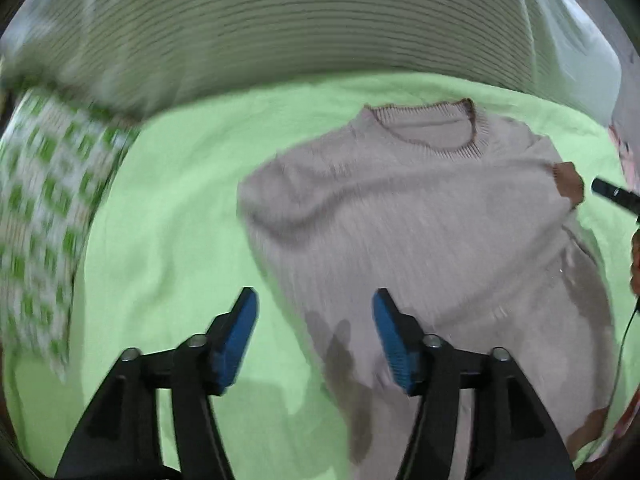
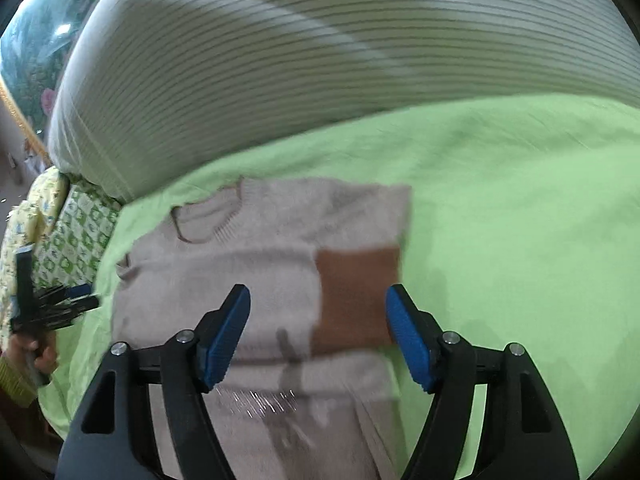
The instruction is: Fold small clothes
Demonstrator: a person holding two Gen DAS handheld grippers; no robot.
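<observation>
- Beige sweater (image 1: 420, 232) lies flat on the green sheet (image 1: 180, 200), one sleeve folded across (brown cuff (image 2: 356, 296)), ready for folding.
- Left gripper (image 1: 316, 334) and right gripper (image 2: 318, 332) both hover released, empty.

The right gripper (image 2: 318, 334) is being held with its jaws spread wide over a beige knitted sweater (image 2: 256, 256), which is lying on a green sheet (image 2: 500, 208). A brown cuff (image 2: 356, 296) of a folded-over sleeve is being framed between the blue finger pads (image 2: 224, 340), nearer the right-hand finger. The ribbed neckline (image 2: 208, 220) is lying ahead of the left-hand finger. A striped pillow (image 2: 320, 60) is lying beyond the sweater. The left gripper (image 2: 60, 304) is being held far out beyond the left-hand finger, at the sheet's edge; its jaw state is blurred.
</observation>
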